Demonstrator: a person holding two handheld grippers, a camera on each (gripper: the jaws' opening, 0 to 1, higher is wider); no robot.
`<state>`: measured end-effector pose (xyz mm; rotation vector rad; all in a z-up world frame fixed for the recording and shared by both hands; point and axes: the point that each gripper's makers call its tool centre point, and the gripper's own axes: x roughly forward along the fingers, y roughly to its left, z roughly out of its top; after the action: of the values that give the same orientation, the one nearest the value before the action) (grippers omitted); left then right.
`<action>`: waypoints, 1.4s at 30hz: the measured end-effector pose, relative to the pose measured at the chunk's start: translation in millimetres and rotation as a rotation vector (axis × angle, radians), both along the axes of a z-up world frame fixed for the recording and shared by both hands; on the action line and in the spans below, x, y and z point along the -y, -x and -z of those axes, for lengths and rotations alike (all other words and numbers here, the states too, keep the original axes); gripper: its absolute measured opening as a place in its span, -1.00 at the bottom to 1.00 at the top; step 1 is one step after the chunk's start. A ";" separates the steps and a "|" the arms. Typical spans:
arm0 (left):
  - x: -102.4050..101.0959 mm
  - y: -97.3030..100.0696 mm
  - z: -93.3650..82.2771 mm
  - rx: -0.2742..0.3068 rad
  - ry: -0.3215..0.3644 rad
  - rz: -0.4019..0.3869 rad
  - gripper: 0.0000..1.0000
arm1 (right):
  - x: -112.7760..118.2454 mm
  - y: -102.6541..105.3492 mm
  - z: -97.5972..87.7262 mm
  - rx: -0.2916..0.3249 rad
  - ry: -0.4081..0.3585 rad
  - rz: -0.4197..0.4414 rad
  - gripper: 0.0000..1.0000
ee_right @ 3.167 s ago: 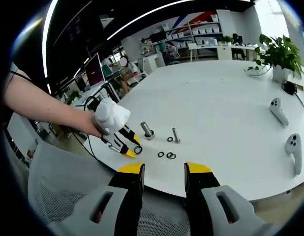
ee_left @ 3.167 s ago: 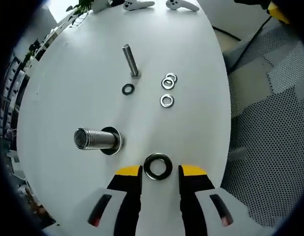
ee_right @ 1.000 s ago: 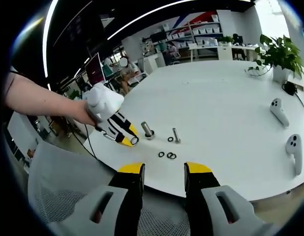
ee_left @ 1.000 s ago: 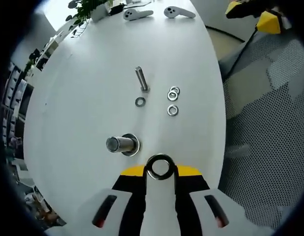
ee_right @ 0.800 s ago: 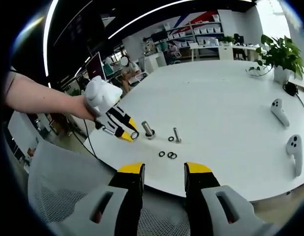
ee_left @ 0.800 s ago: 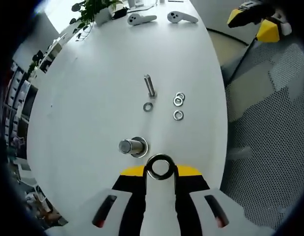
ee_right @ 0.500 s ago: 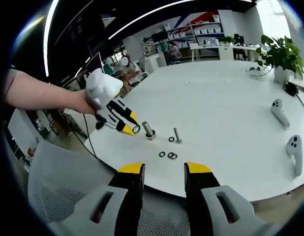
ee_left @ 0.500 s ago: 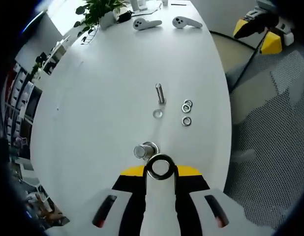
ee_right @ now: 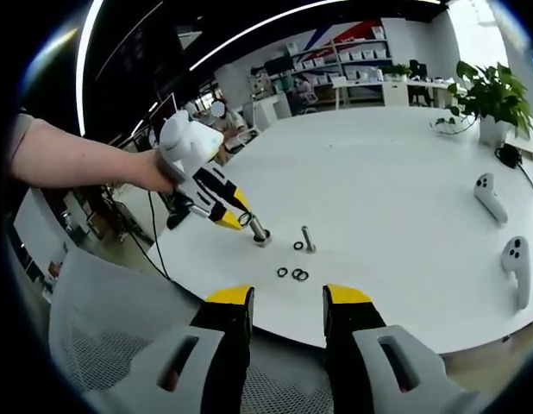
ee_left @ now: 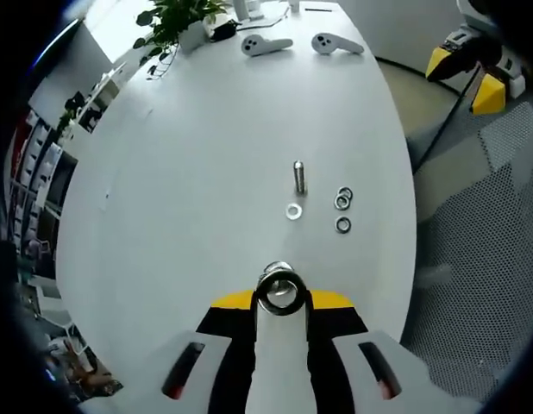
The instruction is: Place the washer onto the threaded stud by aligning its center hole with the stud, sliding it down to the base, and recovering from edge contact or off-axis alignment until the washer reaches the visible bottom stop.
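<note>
My left gripper (ee_left: 279,299) is shut on a black washer (ee_left: 279,293), held flat between the yellow-tipped jaws. Just beyond the washer, the top of the large threaded stud (ee_left: 276,271) peeks out, almost in line with the hole. In the right gripper view, the left gripper (ee_right: 236,216), in a person's hand, holds the washer (ee_right: 245,219) just above the upright stud (ee_right: 259,230) near the table's front edge. My right gripper (ee_right: 286,309) stands open off the table, nothing between its jaws.
A thin stud (ee_left: 299,177) stands further in on the white table (ee_left: 189,155), with one washer (ee_left: 293,211) beside it and three small washers (ee_left: 342,207) to its right. Two white controllers (ee_left: 301,43) and a plant (ee_left: 176,19) sit at the far end. A mesh chair (ee_right: 111,345) is below the edge.
My left gripper has closed on the black washer, lifted it off the table and carried it over the large stud, now nearly end-on under the washer. The right gripper has stayed put.
</note>
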<state>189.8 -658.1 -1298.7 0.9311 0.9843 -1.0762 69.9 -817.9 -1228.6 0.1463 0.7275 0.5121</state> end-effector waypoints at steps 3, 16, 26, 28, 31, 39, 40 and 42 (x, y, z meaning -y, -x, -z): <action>1.4 -3.8 1.3 0.001 -0.001 -0.006 -0.62 | -2.1 1.2 1.1 -0.001 0.009 -0.016 -0.32; 4.4 -9.5 7.9 -0.008 -0.022 0.007 -0.62 | -2.4 1.0 0.6 -0.001 0.004 -0.015 -0.32; 4.2 -10.3 21.7 -0.033 -0.046 0.028 -0.62 | -2.3 0.7 0.7 -0.003 0.005 -0.013 -0.33; 3.8 -10.3 25.3 -0.042 -0.049 0.030 -0.62 | -1.9 0.7 1.0 -0.004 0.005 -0.012 -0.33; 2.2 -10.2 29.4 -0.051 -0.053 0.019 -0.62 | -1.9 0.8 1.0 -0.005 0.005 -0.011 -0.33; 2.5 -10.8 43.3 -0.082 -0.059 0.006 -0.62 | -1.4 0.7 1.4 -0.007 0.004 -0.008 -0.34; 2.5 -10.3 44.2 -0.084 -0.061 0.004 -0.62 | -1.3 0.6 1.2 -0.006 0.004 -0.008 -0.34; 2.6 -10.0 47.5 -0.087 -0.067 0.005 -0.62 | -1.3 0.6 1.2 -0.007 0.004 -0.007 -0.34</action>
<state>199.8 -660.7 -1346.2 0.9482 1.0956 -1.1014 69.4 -816.6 -1229.8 0.1416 0.7362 0.5171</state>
